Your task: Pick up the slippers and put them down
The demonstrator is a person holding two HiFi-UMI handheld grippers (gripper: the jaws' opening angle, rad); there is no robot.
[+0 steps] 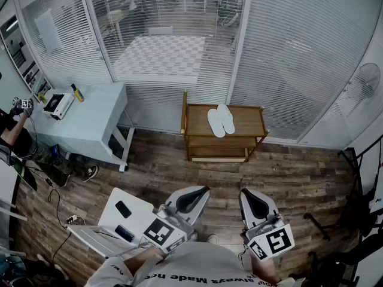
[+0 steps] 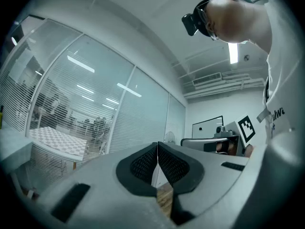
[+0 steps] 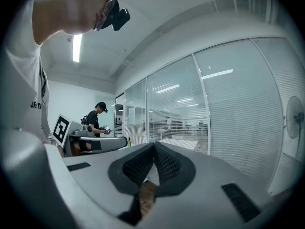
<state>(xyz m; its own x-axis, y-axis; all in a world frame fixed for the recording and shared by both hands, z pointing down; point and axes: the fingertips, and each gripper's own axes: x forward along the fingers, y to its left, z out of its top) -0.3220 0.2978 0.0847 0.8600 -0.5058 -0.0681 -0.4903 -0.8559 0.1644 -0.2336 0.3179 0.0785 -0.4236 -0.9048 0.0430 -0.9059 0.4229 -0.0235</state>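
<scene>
A pair of white slippers (image 1: 221,121) lies side by side on top of a low wooden shelf rack (image 1: 254,113) against the glass wall. Both grippers are held close to my body, far short of the rack. My left gripper (image 1: 203,191) is shut with nothing in it; in the left gripper view its black pads (image 2: 143,165) meet at the tip. My right gripper (image 1: 247,192) is also shut and empty, its pads (image 3: 167,164) touching. Neither gripper view shows the slippers.
A pale blue table (image 1: 90,121) with small items stands at the left, and a person (image 1: 15,130) stands beside it. A white folding surface (image 1: 122,211) with two phones sits by my left side. A floor fan (image 1: 364,79) and black stands (image 1: 344,232) are at the right.
</scene>
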